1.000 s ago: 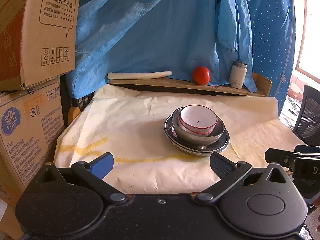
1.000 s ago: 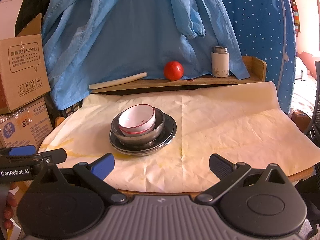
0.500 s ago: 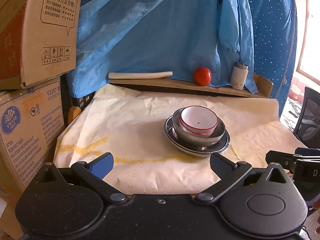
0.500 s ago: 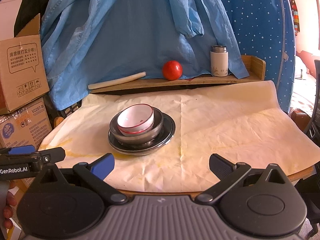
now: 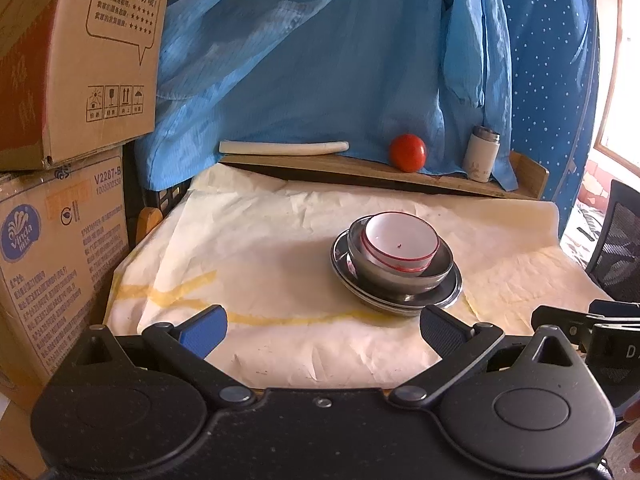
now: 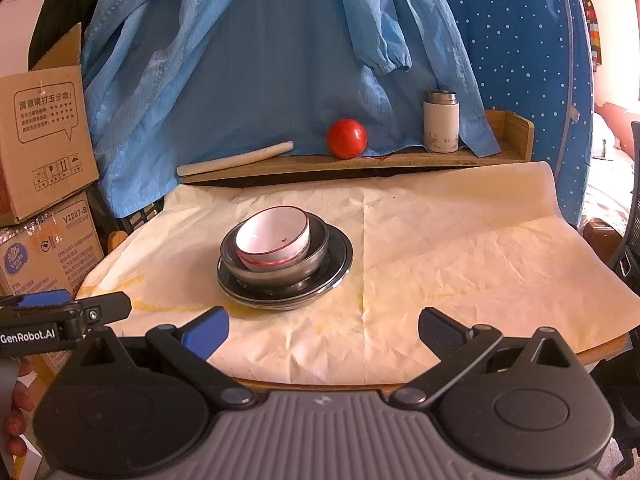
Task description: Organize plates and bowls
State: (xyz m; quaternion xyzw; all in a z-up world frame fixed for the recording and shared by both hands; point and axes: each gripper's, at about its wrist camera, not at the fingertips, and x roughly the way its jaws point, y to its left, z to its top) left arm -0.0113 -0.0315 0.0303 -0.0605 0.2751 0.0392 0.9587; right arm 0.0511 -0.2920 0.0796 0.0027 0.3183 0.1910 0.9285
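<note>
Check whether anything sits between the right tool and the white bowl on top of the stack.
Nothing visible does. Only bare paper cover lies between the open right tool and the white bowl.

Blue fabric (image 6: 280,72) draped behind a wooden shelf (image 6: 400,160); cardboard boxes (image 5: 60,160) stacked at left; cream paper (image 6: 460,248) over the table; bright window (image 5: 624,80) at right.
</note>
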